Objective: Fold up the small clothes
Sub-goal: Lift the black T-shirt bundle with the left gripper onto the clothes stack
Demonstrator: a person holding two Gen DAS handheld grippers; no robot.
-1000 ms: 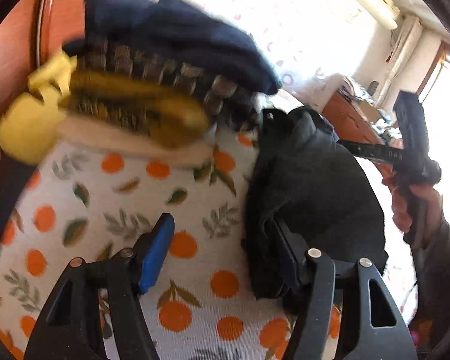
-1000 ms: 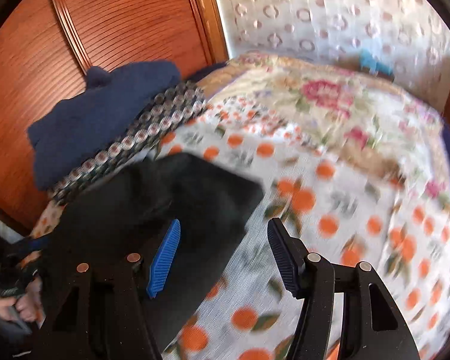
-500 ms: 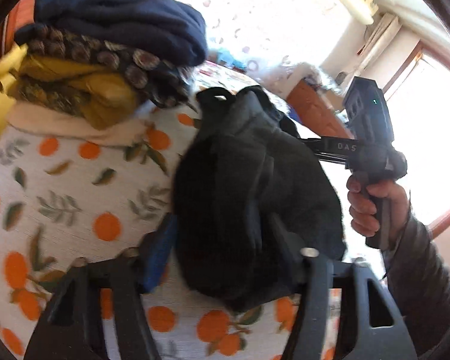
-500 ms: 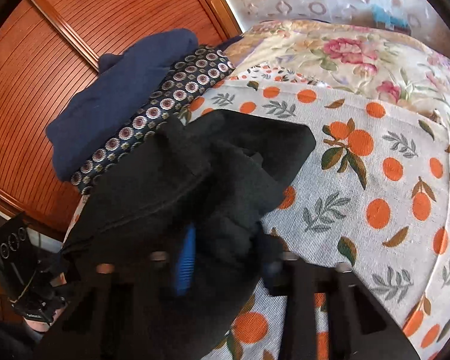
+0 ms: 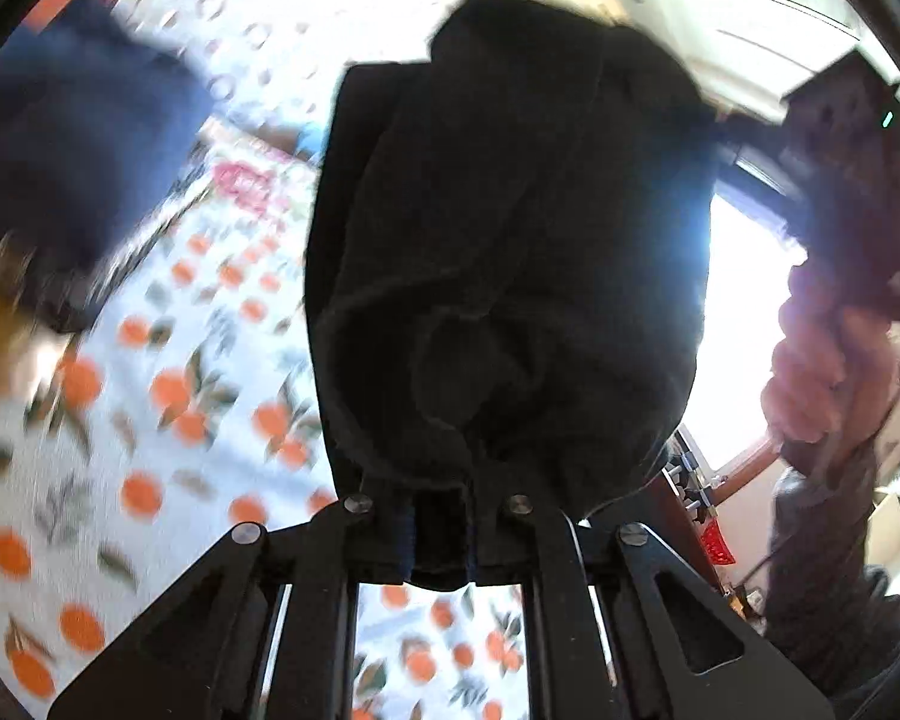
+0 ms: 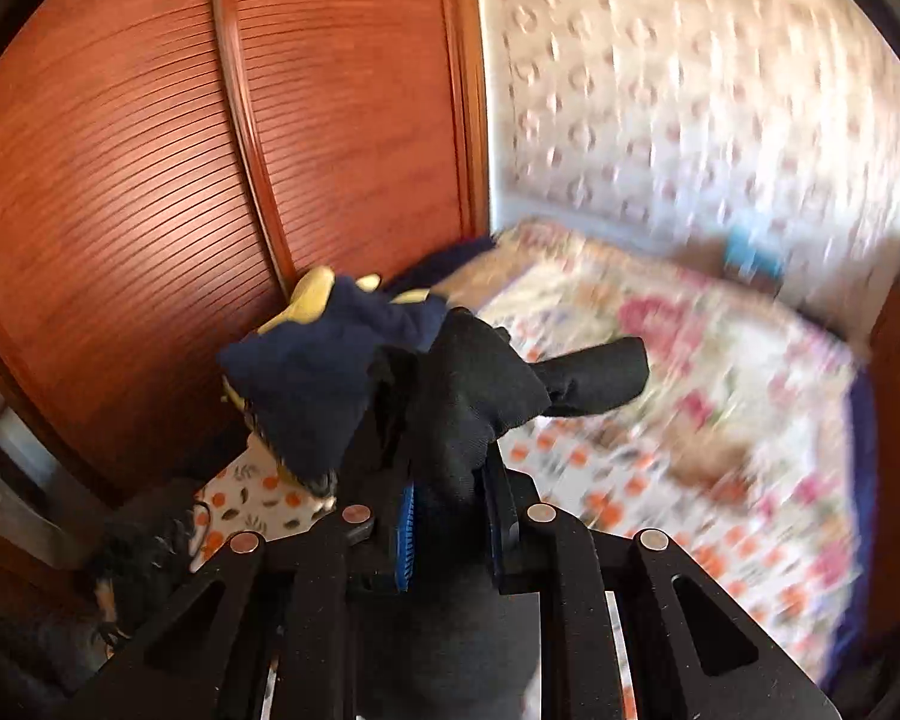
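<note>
A black garment (image 5: 510, 252) hangs bunched in the air above the orange-print bedspread (image 5: 150, 432). My left gripper (image 5: 441, 531) is shut on its lower edge. My right gripper (image 6: 450, 516) is shut on another part of the same black garment (image 6: 474, 396), with a loose end sticking out to the right. The right gripper's body and the hand (image 5: 810, 360) that holds it show at the right of the left wrist view.
A pile of clothes with a navy piece (image 6: 306, 384) on top and yellow fabric (image 6: 312, 294) lies against the wooden wardrobe door (image 6: 150, 150). A floral quilt (image 6: 690, 360) covers the far bed. A bright window (image 5: 744, 300) is at the right.
Both grippers closed on the black garment and lifted it off the bedspread; a second ago both were open with the garment lying flat.
</note>
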